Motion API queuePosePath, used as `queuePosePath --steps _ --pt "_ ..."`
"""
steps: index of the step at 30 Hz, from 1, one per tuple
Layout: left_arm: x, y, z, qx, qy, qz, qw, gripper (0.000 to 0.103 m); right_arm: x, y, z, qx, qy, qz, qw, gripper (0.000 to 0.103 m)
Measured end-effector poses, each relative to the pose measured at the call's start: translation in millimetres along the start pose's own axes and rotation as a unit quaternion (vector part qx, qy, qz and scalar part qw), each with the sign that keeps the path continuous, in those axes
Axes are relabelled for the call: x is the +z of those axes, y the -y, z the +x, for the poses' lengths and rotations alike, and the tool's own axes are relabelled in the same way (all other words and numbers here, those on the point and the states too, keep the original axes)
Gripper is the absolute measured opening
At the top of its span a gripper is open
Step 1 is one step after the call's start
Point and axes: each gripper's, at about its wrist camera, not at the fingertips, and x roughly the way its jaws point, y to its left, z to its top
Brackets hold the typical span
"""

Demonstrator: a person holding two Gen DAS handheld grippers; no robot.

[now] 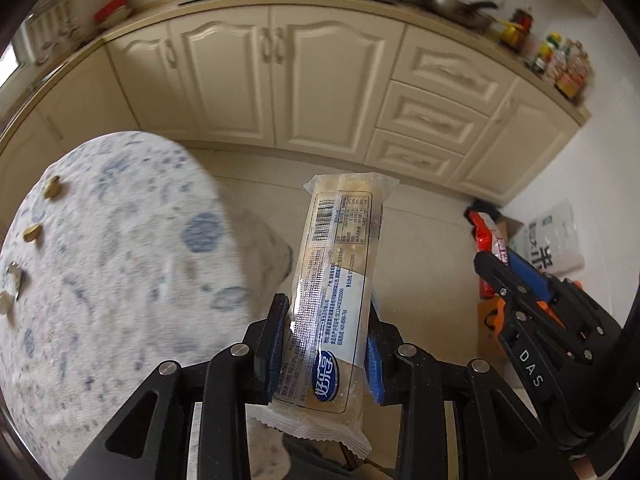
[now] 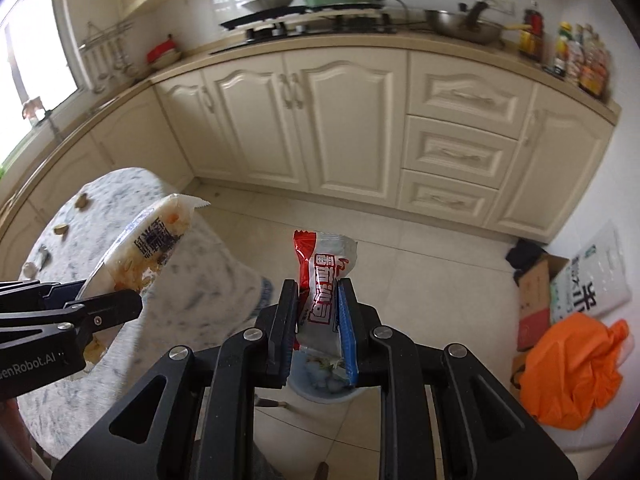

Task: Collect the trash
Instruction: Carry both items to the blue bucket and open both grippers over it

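Observation:
My left gripper (image 1: 326, 320) is shut on a long clear food wrapper (image 1: 340, 264) with a barcode and a blue oval logo, held upright off the table's right edge. In the right wrist view this gripper (image 2: 116, 292) shows at the left with the wrapper (image 2: 152, 240). My right gripper (image 2: 318, 300) is shut on a red and white snack packet (image 2: 324, 268), held above a pale bin (image 2: 324, 388) on the floor. In the left wrist view the right gripper (image 1: 496, 268) shows at the right with the red packet (image 1: 486, 228).
A round table with a blue-speckled cloth (image 1: 100, 272) holds several small scraps (image 1: 52, 188). Cream kitchen cabinets (image 2: 344, 120) line the back. An orange bag (image 2: 576, 368), cardboard box (image 2: 536, 300) and white rice bag (image 2: 596, 276) lie on the floor at right.

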Motion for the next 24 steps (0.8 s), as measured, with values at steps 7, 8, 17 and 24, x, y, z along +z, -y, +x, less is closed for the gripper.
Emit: queuePosePath --steps 7,8,17,24 --pt "15.6 46.0 40.6 -0.002 -0.028 0.037 0.9989 0.03 -12.0 55.9 -3.7 -0.032 -0.003 0.054 0.998 0.02" --pt "18.9 48.8 45.8 0.0 -0.029 0.039 0.9988 0.03 -14.0 60.9 -4.0 -0.037 -0.003 0.056 0.998 0.02" --pt "37.9 65.5 86.5 0.022 -0.046 0.045 0.9977 0.043 -25.4 84.5 7.6 -0.055 -0.021 0.073 0.996 0.02" --pt "37.4 61.9 95.6 0.033 -0.057 0.034 0.9972 0.049 -27.4 72.2 28.0 -0.038 -0.042 0.061 0.996 0.02"
